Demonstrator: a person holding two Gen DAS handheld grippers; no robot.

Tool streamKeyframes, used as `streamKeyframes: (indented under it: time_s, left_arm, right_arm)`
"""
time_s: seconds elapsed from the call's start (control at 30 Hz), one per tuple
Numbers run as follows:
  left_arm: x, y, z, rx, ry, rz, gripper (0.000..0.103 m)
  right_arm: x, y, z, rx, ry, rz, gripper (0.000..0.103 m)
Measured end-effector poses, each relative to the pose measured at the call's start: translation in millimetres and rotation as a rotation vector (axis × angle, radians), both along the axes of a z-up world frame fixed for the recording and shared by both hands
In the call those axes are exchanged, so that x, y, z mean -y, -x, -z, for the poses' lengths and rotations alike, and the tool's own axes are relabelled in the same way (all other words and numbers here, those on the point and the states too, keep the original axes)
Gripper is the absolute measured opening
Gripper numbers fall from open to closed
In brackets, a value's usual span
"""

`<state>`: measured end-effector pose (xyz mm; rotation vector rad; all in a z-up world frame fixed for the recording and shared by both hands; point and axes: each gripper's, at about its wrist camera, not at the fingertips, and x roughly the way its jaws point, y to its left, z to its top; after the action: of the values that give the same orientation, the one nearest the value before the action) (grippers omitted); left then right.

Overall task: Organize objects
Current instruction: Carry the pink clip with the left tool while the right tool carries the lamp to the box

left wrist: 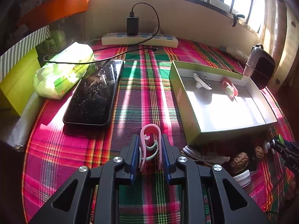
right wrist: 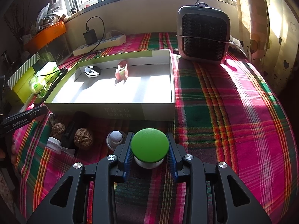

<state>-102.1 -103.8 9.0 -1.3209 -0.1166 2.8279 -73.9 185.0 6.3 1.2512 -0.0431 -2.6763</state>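
Box (right wrist: 112,110) lies ahead-left of right tool (right wrist: 150,149), clamped on green-capped knob (right wrist: 149,145); left tool (left wrist: 150,149) grips pink clip (left wrist: 150,141).

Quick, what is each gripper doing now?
Left gripper: closed on pink clip.
Right gripper: closed on green knob.

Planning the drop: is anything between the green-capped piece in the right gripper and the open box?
Nothing visible. The green-capped piece sits in the right gripper, and only bare plaid cloth lies before the box's near wall, which it must clear.
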Motion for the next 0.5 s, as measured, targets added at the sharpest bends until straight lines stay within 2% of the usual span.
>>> streamKeyframes:
  time_s: [0.5]
  left_arm:
    - [-16, -7, -34, -0.066, -0.04, 0.059, 0.021]
  right_arm:
    - [-2, -1, -20, -0.044, 0.013, -0.006, 0.034]
